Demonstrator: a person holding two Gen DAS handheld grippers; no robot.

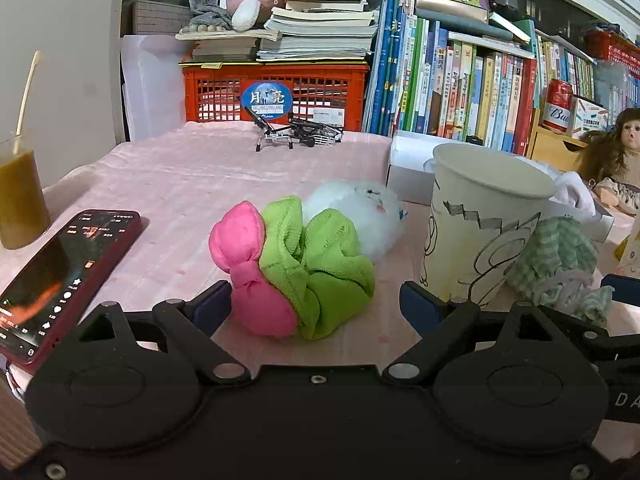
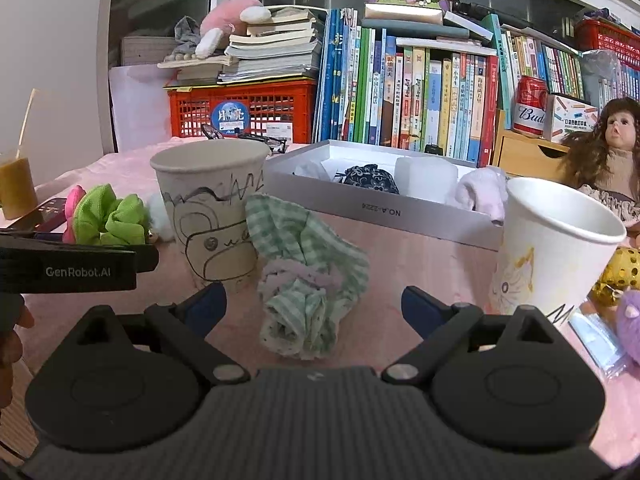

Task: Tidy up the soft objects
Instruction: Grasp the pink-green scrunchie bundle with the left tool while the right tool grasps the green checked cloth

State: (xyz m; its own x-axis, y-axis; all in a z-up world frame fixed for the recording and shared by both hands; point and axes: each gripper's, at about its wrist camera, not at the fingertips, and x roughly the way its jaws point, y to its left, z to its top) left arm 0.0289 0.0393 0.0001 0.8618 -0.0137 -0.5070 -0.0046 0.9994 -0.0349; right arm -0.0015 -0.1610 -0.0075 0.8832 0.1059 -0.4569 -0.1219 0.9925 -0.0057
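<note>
Pink cloth covers your desk [image 1: 168,184]. Your left gripper [image 1: 314,304] stands wide open, the green-and-pink scrunchie [image 1: 296,268] at its twelve o'clock between the fingers (untouched). Your right gripper [image 2: 314,308] gapes too, the checked green scrunchie [image 2: 308,276] loose at twelve o'clock.

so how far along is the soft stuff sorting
Looks partly done: a dark floral pouch and a pale cloth already lie in the grey box. Nothing is gripped; both grippers are open. Left: the green scrunchie, white pom-pom and checked cloth.
</note>
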